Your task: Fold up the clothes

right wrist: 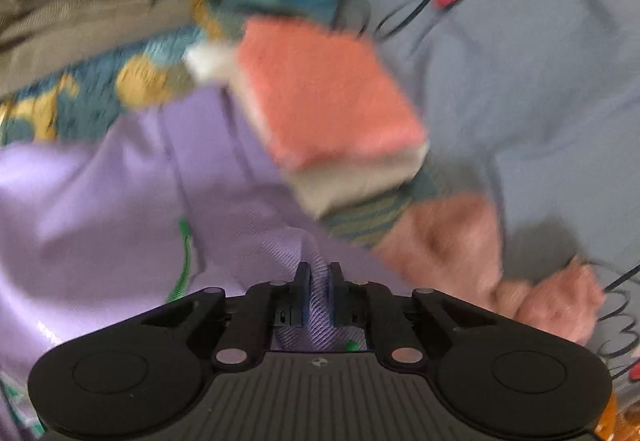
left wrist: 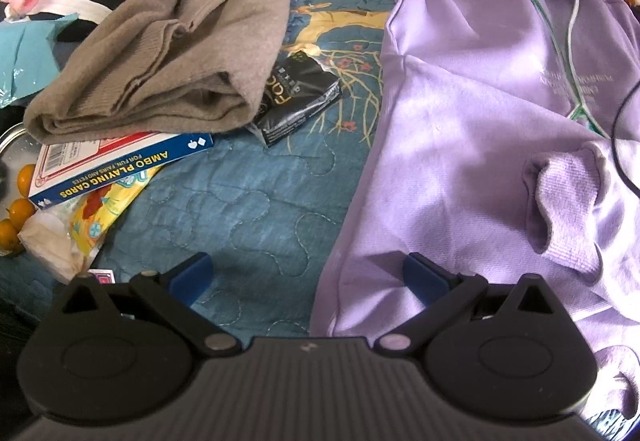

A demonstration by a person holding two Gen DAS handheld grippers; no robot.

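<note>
Lilac sweatshirt (left wrist: 480, 89) lies spread on the quilted bed cover (left wrist: 248, 209), printed front up, one ribbed cuff (left wrist: 564, 197) flopped onto the body.

My right gripper (right wrist: 319, 281) is pressed together on a ridge of the lilac cloth near the far edge of the garment; the fabric shows bunched between its jaws in the right wrist view, which is smeared with motion. In the left wrist view that same gripper is a dark shape at the top of the sweatshirt.

My left gripper (left wrist: 308, 273) is spread wide and holds nothing. It hangs over the sweatshirt's near side edge, one finger above the quilt, the other above the cloth.

Judgement: the fold is starting from the far edge.

To do it well:
- carry the pinched edge over in one low arc, so the layer beneath is not dragged
- use the left gripper to pin or pinch the near side edge, so the body stays flat
- tuck the loose cuff inside the fold line first

Clutter to avoid: a folded grey sweater (left wrist: 168, 53), a box of playing cards (left wrist: 120, 165) and a stacked coral towel (right wrist: 328, 97) near the far edge.
</note>
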